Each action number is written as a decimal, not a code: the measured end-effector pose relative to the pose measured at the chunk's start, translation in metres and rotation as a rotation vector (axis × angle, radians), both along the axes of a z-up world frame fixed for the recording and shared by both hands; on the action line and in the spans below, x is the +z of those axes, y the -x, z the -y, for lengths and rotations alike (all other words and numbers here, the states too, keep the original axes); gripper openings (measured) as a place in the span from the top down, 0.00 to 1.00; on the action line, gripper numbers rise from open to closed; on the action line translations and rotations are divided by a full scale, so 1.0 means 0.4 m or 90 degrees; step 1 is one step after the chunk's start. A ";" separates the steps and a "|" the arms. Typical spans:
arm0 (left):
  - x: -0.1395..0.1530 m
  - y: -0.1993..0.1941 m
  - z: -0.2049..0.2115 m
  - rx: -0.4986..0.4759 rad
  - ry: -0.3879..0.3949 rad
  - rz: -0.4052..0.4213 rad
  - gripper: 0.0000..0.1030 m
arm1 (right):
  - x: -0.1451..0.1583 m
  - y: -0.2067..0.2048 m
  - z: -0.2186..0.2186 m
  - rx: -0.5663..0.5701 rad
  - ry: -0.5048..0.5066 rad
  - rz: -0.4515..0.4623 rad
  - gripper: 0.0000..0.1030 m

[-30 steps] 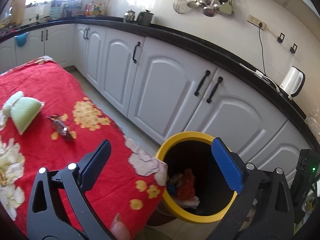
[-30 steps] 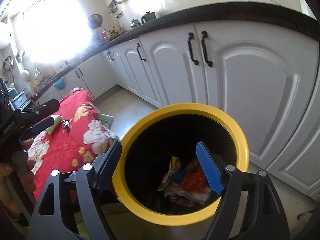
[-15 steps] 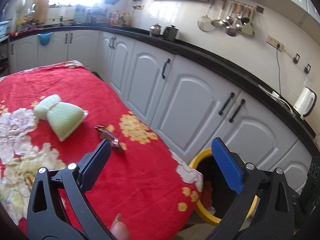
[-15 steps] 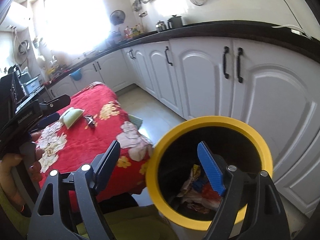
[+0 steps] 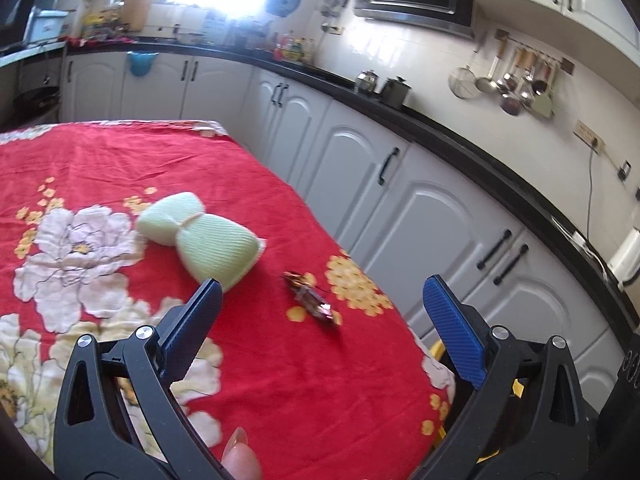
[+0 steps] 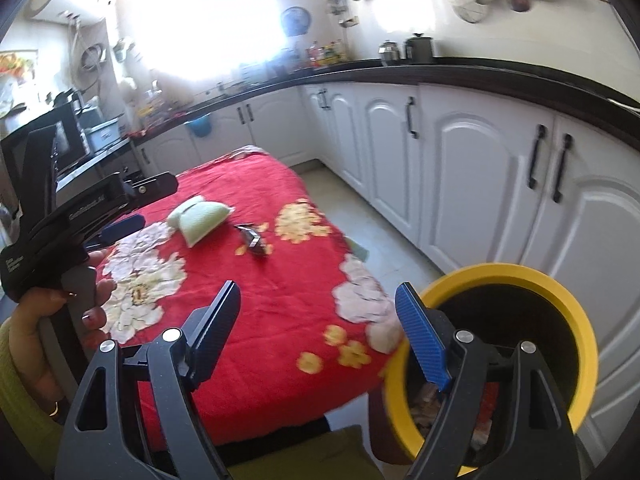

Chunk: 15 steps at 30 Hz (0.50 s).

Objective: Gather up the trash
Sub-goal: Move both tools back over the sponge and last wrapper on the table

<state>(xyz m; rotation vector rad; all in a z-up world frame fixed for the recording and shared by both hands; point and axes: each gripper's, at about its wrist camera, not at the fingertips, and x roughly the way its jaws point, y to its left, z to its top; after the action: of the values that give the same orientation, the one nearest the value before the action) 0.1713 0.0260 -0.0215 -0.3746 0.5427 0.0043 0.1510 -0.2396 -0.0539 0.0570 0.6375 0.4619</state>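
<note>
A dark crumpled wrapper (image 5: 310,299) (image 6: 253,239) lies on the red flowered tablecloth (image 5: 280,360) (image 6: 280,292), near the table's right edge. Left of it rests a pale green scrub sponge (image 5: 204,240) (image 6: 198,219). My left gripper (image 5: 320,320) hovers open over the table, the wrapper just beyond its fingers. My right gripper (image 6: 320,316) is open and empty, between the table edge and a black bin with a yellow rim (image 6: 576,320). Crumpled trash (image 6: 428,400) shows inside the bin. The left gripper (image 6: 128,212), held by a hand (image 6: 80,300), appears at left in the right wrist view.
White cabinets (image 5: 400,216) (image 6: 480,184) under a black counter (image 5: 500,176) run along the right, with a narrow tiled floor strip (image 6: 380,232) between them and the table. A kettle (image 5: 626,256) stands on the counter. The bin's rim (image 5: 438,350) peeks past the table corner.
Both grippers have swung left, away from the bin and toward the table. The wrapper and sponge now sit closer to the centre of each view. Both jaws stayed open.
</note>
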 end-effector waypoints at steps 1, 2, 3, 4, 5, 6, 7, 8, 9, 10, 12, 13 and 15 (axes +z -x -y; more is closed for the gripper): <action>-0.002 0.001 -0.012 0.006 0.002 -0.001 0.11 | 0.000 -0.004 -0.015 0.007 0.002 -0.001 0.25; -0.005 0.001 -0.029 0.015 0.006 -0.003 0.11 | 0.000 -0.010 -0.034 0.015 0.003 -0.002 0.25; -0.009 0.000 -0.046 0.024 0.013 -0.006 0.11 | 0.000 -0.017 -0.049 0.022 0.005 -0.002 0.25; -0.011 -0.001 -0.058 0.029 0.017 -0.008 0.11 | -0.002 -0.023 -0.063 0.028 0.008 -0.004 0.25; -0.014 -0.004 -0.075 0.037 0.024 -0.013 0.11 | -0.005 -0.033 -0.080 0.038 0.011 -0.006 0.25; -0.017 -0.007 -0.091 0.043 0.030 -0.017 0.11 | -0.007 -0.042 -0.098 0.045 0.015 -0.009 0.25; -0.020 -0.007 -0.102 0.048 0.035 -0.019 0.11 | -0.011 -0.052 -0.114 0.053 0.019 -0.012 0.25; -0.023 -0.009 -0.115 0.054 0.040 -0.021 0.11 | -0.014 -0.062 -0.131 0.063 0.022 -0.015 0.25; -0.027 -0.011 -0.130 0.060 0.046 -0.025 0.11 | -0.017 -0.069 -0.141 0.069 0.027 -0.015 0.25; -0.029 -0.013 -0.139 0.064 0.051 -0.026 0.11 | -0.023 -0.079 -0.163 0.075 0.039 -0.014 0.25; -0.036 -0.020 -0.163 0.073 0.066 -0.034 0.11 | -0.031 -0.100 -0.188 0.089 0.050 -0.015 0.25; -0.040 -0.022 -0.173 0.077 0.074 -0.037 0.11 | -0.036 -0.116 -0.205 0.093 0.059 -0.017 0.25; -0.047 -0.033 -0.193 0.081 0.089 -0.045 0.11 | -0.050 -0.144 -0.232 0.103 0.068 -0.025 0.26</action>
<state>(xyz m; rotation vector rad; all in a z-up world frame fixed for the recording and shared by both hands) 0.1843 0.1030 -0.0404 -0.5470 0.5904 0.1030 0.2086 -0.1468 -0.0740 -0.0878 0.7078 0.5830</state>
